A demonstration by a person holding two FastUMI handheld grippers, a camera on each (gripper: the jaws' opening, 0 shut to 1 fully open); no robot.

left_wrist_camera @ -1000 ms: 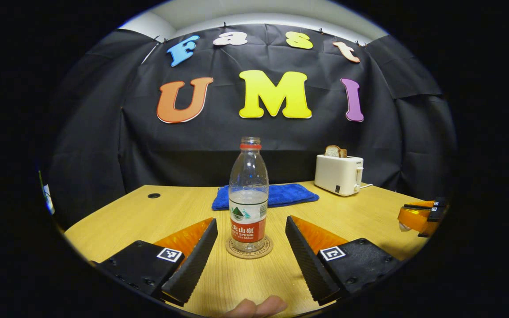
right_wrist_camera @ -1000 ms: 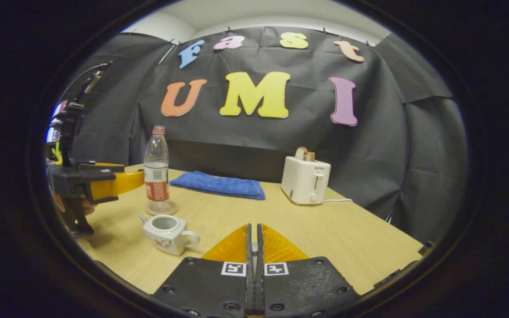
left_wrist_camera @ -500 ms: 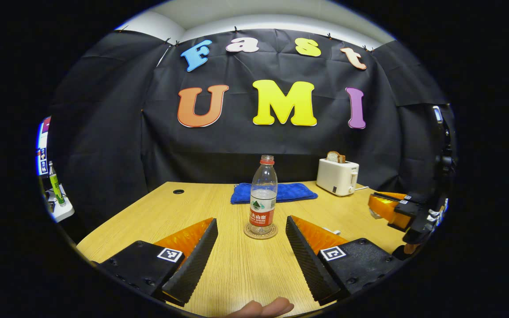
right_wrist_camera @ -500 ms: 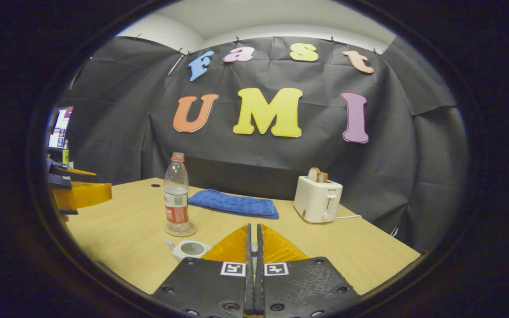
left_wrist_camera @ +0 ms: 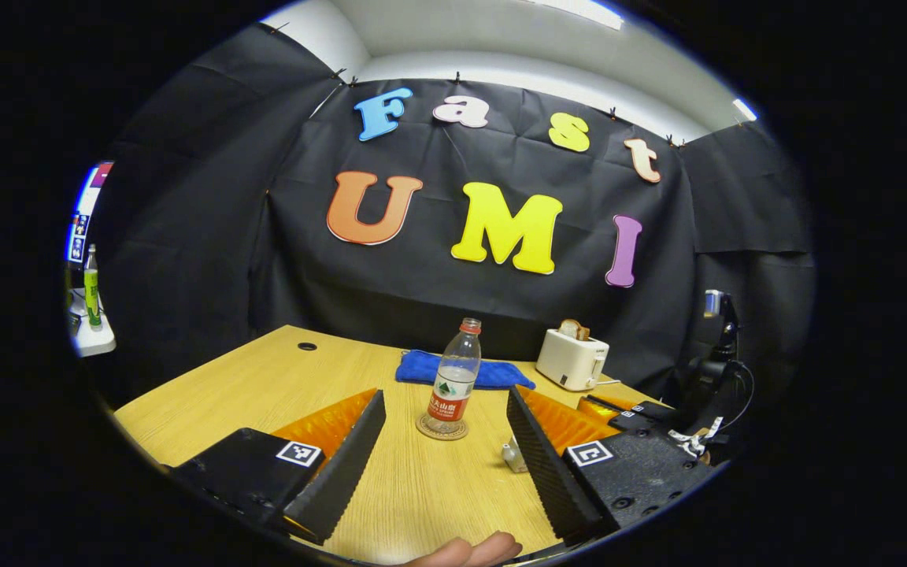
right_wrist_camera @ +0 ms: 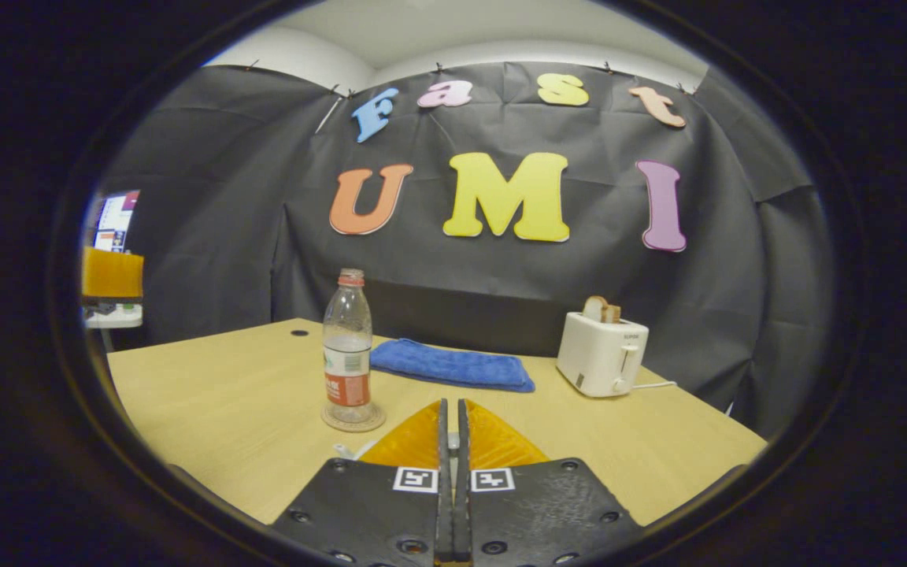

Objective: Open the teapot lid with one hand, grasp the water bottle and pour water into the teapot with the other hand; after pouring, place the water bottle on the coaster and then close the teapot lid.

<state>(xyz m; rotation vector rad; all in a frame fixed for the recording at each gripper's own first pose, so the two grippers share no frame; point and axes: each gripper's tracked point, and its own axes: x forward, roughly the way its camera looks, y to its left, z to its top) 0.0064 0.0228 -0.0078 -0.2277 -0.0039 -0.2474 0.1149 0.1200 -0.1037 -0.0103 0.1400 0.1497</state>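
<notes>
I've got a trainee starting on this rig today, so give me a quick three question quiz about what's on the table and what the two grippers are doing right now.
1. True or false: the water bottle stands upright on the coaster.
2. What lies between the water bottle and the toaster, towards the back of the table? A) a plate B) a blue towel C) a kettle
3. Fill in: the left gripper is ___, while the right gripper is ___.

Key:
1. True
2. B
3. open; shut, its fingers pressed together
</notes>
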